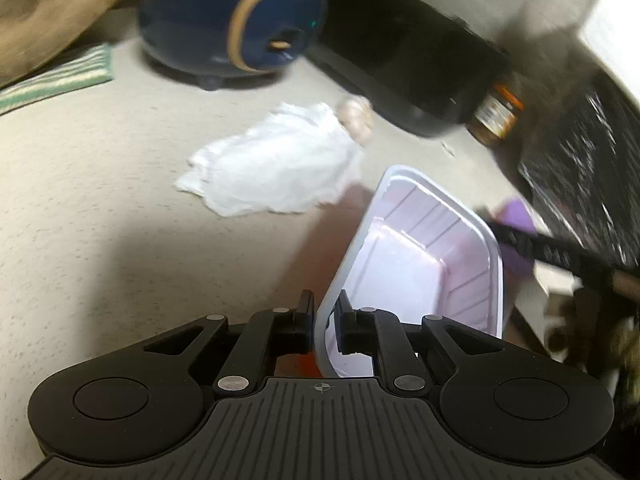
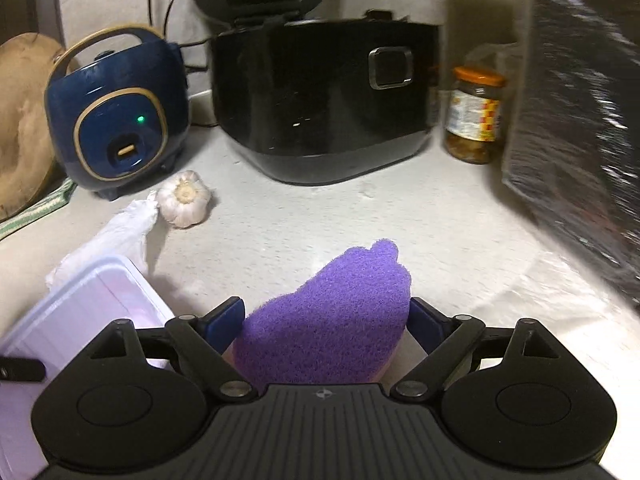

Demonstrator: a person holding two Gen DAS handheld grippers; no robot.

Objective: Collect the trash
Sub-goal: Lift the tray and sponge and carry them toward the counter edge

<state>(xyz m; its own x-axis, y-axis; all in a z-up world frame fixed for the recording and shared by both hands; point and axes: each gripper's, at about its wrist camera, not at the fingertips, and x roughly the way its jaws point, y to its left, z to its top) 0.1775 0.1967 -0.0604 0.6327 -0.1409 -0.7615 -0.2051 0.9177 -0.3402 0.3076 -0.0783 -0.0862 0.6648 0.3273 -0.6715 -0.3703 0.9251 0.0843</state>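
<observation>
Left gripper (image 1: 324, 320) pinches tray (image 1: 420, 248) rim; right gripper (image 2: 326, 320) clamps sponge (image 2: 332, 320) (purple)

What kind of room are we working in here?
Most likely a home kitchen counter. A black rice cooker and a small navy cooker stand against the wall, with a garlic bulb and a jar of pickles on the speckled countertop.

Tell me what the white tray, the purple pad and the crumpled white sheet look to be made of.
Tray: thin moulded plastic, glossy, with ribbed walls and a rolled rim.
Purple pad: fibrous scouring sponge, matte and fuzzy.
Crumpled sheet: probably tissue or paper towel, soft creases, no shine; thin plastic can't be ruled out.
</observation>
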